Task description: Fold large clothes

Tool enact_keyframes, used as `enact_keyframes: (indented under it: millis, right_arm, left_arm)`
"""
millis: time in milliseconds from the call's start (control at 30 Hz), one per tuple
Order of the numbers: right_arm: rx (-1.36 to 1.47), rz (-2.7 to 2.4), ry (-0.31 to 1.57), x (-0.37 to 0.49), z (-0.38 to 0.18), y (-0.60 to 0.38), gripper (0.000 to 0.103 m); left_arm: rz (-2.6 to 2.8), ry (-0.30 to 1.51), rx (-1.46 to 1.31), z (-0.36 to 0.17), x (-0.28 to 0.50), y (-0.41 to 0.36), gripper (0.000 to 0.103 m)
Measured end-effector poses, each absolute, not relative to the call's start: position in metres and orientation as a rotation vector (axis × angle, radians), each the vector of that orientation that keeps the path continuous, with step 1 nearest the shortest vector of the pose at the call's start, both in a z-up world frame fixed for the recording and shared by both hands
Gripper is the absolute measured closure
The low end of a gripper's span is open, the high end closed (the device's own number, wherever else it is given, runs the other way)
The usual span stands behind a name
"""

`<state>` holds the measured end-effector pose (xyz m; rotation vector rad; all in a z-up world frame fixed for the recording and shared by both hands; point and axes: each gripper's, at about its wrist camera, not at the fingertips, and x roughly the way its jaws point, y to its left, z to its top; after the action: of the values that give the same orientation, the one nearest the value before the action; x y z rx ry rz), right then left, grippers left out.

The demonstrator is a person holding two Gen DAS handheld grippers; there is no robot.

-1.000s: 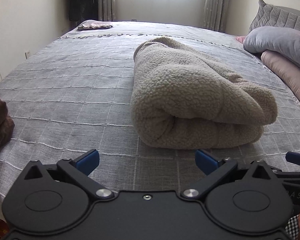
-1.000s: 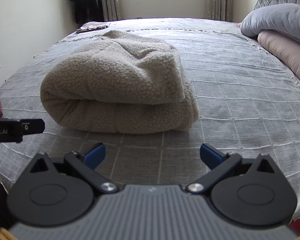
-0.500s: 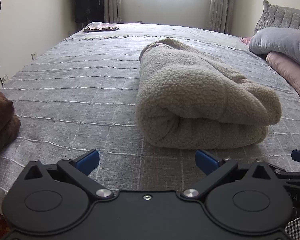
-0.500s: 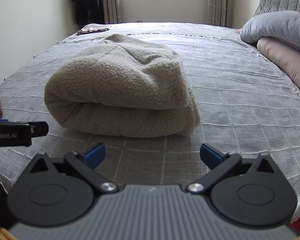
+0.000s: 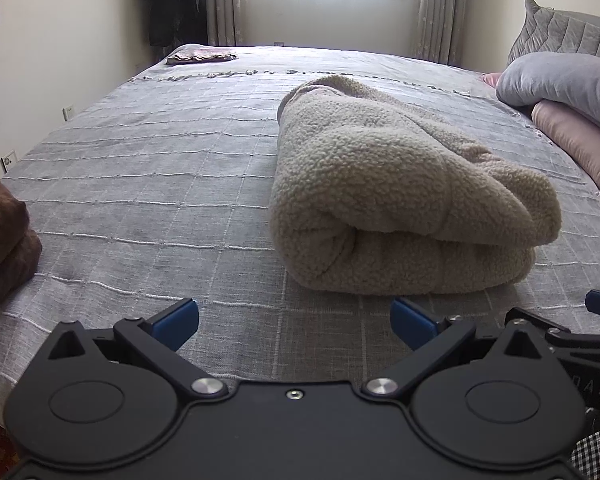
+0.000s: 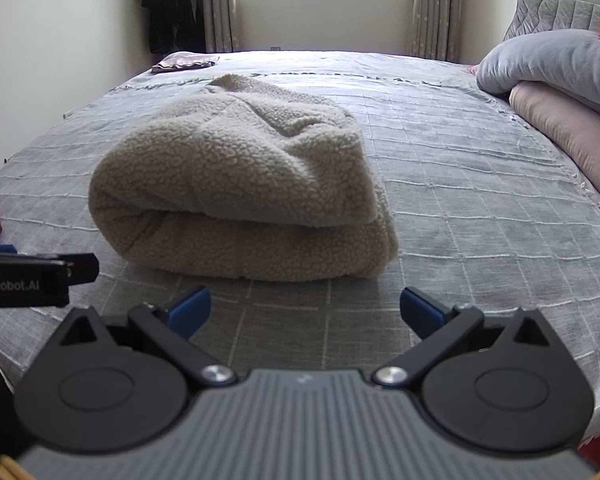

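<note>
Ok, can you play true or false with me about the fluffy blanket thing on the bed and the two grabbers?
1. The cream fleece garment lies folded on the grey bedspread. True.
2. The left gripper is squeezing the fleece. False: its jaws are wide open and short of the bundle, touching nothing.
3. The right gripper is open and empty. True.
4. A brown garment sits at the bed's left edge. True.
5. The grey pillow lies on top of the fleece. False: it rests far to the right, on a pink pillow.
6. The small folded cloth is right beside the grippers. False: it lies at the far end, near the window.
</note>
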<state>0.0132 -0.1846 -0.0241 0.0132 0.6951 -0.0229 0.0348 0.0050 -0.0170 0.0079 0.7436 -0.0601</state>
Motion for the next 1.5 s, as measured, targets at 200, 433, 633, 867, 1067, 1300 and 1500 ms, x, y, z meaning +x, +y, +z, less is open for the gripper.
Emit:
enact_keyframes:
  millis: [200, 433, 633, 867, 1067, 1300, 1500]
  right_arm:
    - [0.014, -0.033, 0.696, 0.015, -0.024, -0.184, 0.0]
    - [0.018, -0.06, 0.699, 0.016, -0.026, -0.187, 0.0]
    - [0.023, -0.059, 0.697, 0.015, -0.026, -0.188, 0.0]
    - [0.02, -0.054, 0.697, 0.015, -0.026, -0.187, 0.0]
    - [0.019, -0.057, 0.698, 0.016, -0.027, -0.186, 0.0]
    - [0.017, -0.054, 0.7, 0.018, -0.028, -0.184, 0.0]
    - [0.013, -0.043, 0.705, 0.022, -0.03, -0.181, 0.0]
  left_arm:
    - [-0.062, 0.747, 0.013, -0.018, 0.035, 0.003, 0.0]
    - [-0.06, 0.756, 0.01, -0.022, 0.037, 0.003, 0.0]
    - [-0.063, 0.754, 0.016, -0.021, 0.036, 0.002, 0.0]
    - [-0.063, 0.754, 0.018, -0.021, 0.037, 0.001, 0.0]
    - [-0.063, 0.757, 0.016, -0.022, 0.037, 0.001, 0.0]
    - [-0.068, 0.771, 0.008, -0.025, 0.04, 0.003, 0.0]
    - [-0.081, 0.786, -0.004, -0.028, 0.041, 0.005, 0.0]
